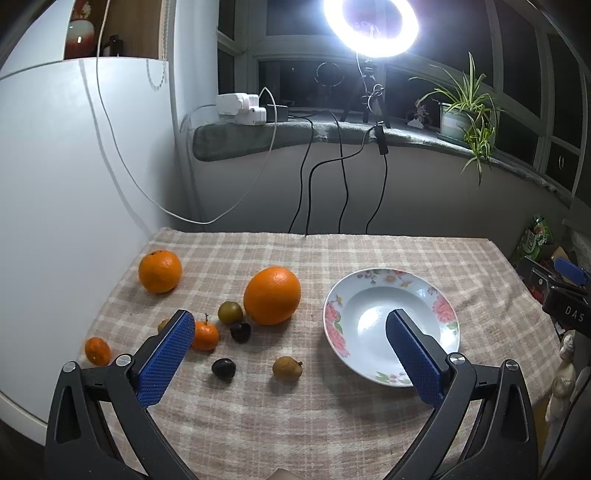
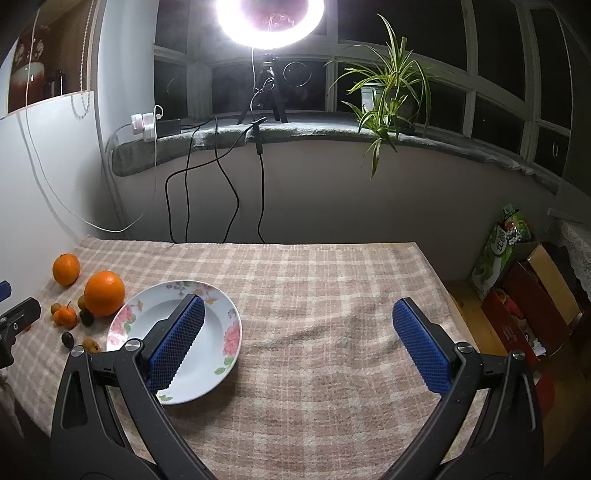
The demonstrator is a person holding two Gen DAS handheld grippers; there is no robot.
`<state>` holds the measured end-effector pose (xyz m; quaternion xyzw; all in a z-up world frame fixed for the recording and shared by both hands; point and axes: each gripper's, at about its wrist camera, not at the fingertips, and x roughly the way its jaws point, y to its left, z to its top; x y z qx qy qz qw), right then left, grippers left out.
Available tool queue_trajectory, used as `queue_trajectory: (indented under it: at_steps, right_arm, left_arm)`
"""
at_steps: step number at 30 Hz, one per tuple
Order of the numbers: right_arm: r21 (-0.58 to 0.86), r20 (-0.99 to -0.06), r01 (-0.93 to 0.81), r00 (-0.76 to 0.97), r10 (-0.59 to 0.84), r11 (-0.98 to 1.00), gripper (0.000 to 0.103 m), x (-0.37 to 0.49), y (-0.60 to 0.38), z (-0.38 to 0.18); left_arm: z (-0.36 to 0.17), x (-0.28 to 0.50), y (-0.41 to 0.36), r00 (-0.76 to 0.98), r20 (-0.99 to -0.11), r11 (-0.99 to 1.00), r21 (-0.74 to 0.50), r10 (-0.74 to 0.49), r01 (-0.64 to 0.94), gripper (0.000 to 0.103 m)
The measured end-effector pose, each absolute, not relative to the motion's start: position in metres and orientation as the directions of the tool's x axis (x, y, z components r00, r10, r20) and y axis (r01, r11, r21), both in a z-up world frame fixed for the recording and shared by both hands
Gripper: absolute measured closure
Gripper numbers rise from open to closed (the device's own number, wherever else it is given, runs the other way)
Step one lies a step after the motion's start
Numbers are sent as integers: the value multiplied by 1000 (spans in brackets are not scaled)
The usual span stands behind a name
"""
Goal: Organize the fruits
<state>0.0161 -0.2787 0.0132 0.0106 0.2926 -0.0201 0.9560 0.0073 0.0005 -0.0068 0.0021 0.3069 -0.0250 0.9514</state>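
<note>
A white floral plate [image 1: 384, 291] lies empty on the checked tablecloth; it also shows in the right wrist view [image 2: 218, 325]. Left of it lie a big orange [image 1: 272, 295], a second orange [image 1: 160, 271], two small tangerines [image 1: 205, 335] [image 1: 97, 350], a greenish fruit [image 1: 230, 312], two dark fruits [image 1: 240, 331] [image 1: 223, 368] and a brown lychee [image 1: 286, 367]. My left gripper [image 1: 290, 332] is open and empty above the small fruits. My right gripper [image 2: 299, 321] is open and empty, above the cloth right of the plate.
The table [image 2: 332, 280] stands against a white cabinet [image 1: 55, 166] on the left. Cables [image 1: 343, 184] hang from the windowsill behind. Boxes and bags [image 2: 517, 288] sit on the floor beyond the right edge. A ring light [image 1: 369, 26] and a potted plant [image 1: 461, 110] stand on the sill.
</note>
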Motion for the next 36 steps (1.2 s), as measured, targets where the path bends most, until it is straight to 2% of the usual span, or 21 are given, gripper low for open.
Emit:
queue_trajectory:
  at_steps: [36]
  right_arm:
    - [13,-566,19,824,-8,1000,0,24,-269,15]
  left_arm:
    - [-9,11,9,810,-584,999,-29,-48,38,1]
